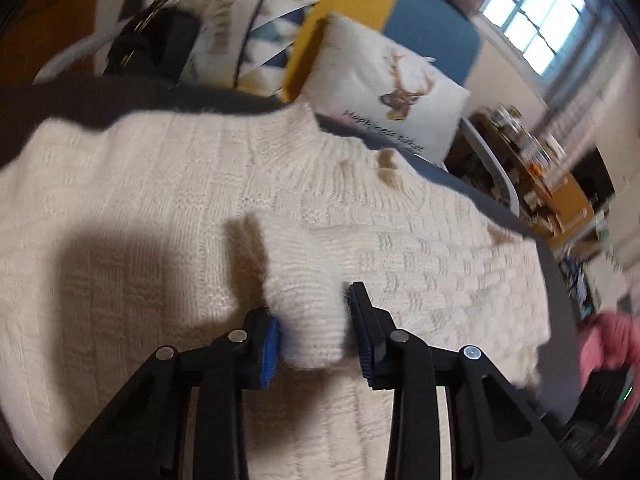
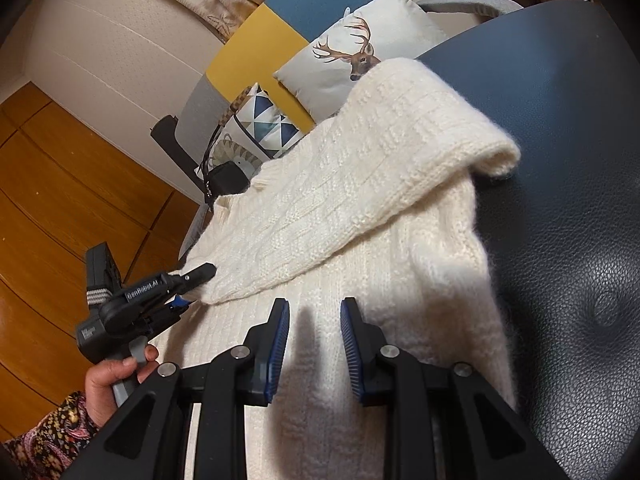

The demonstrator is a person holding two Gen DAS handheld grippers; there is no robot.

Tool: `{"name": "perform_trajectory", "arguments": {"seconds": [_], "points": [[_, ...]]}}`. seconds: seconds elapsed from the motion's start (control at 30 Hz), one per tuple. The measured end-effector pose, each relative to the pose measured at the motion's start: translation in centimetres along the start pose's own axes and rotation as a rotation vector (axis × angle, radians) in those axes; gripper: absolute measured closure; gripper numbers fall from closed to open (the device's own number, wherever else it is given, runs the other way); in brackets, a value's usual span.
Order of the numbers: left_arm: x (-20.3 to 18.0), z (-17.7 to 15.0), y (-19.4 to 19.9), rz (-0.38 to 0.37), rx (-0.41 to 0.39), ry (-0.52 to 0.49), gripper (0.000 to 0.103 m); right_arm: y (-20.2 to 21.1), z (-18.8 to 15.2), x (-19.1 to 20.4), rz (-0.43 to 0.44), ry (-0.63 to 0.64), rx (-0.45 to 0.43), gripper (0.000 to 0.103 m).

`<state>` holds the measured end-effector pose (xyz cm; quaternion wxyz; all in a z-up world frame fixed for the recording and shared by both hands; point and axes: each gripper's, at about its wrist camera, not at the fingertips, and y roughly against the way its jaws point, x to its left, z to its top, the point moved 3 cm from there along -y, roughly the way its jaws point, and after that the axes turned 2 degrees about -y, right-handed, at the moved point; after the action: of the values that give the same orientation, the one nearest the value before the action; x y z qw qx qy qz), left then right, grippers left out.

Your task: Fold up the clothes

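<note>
A cream knitted sweater [image 1: 160,208] lies spread on a dark blue leather seat [image 2: 560,160]. One sleeve [image 2: 360,184] is folded across the body. In the left wrist view the sleeve's cuff [image 1: 308,312] sits between the fingers of my left gripper [image 1: 314,320], which are closed on it with a wide gap. The left gripper also shows in the right wrist view [image 2: 196,286], at the sleeve's end. My right gripper [image 2: 314,344] is open and empty, just above the sweater's body [image 2: 380,280].
A deer-print cushion [image 2: 352,52] and a triangle-print cushion [image 2: 268,128] lean at the back of the seat. A black device with cables [image 2: 226,182] lies beside them. A pink cloth [image 1: 608,340] is at the right. Orange wooden floor [image 2: 60,200] lies at the left.
</note>
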<state>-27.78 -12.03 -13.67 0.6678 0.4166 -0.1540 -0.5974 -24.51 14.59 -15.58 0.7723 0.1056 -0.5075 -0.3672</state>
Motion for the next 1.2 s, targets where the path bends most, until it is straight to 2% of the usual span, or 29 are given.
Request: {"name": "perform_trajectory", "arguments": {"seconds": [0.07, 0.23, 0.63, 0.7, 0.77, 0.9, 1.1, 1.2], "points": [[-0.1, -0.6, 0.1, -0.013, -0.029, -0.042, 0.069, 0.0, 0.0, 0.0, -0.002, 0.001, -0.002, 0.078], [1.9, -0.9, 0.6, -0.117, -0.055, 0.074, 0.069, 0.0, 0.0, 0.1, -0.004, 0.002, -0.003, 0.078], [2.8, -1.0, 0.4, -0.197, -0.062, 0.139, 0.069, -0.2, 0.0, 0.1, -0.009, 0.010, -0.018, 0.079], [2.7, -1.0, 0.4, -0.190, -0.064, 0.135, 0.069, -0.2, 0.0, 0.1, -0.008, 0.012, -0.019, 0.079], [2.2, -1.0, 0.1, -0.146, -0.063, 0.110, 0.074, -0.2, 0.1, 0.1, -0.008, 0.011, -0.021, 0.079], [1.3, -1.0, -0.1, -0.082, -0.064, 0.070, 0.077, -0.3, 0.1, 0.1, -0.015, 0.012, -0.023, 0.080], [1.3, -1.0, -0.2, -0.072, -0.069, 0.065, 0.078, -0.3, 0.1, 0.3, -0.032, 0.018, -0.018, 0.080], [1.3, -1.0, -0.2, -0.055, -0.068, 0.066, 0.082, -0.5, 0.2, 0.5, -0.048, 0.022, -0.012, 0.080]]}}
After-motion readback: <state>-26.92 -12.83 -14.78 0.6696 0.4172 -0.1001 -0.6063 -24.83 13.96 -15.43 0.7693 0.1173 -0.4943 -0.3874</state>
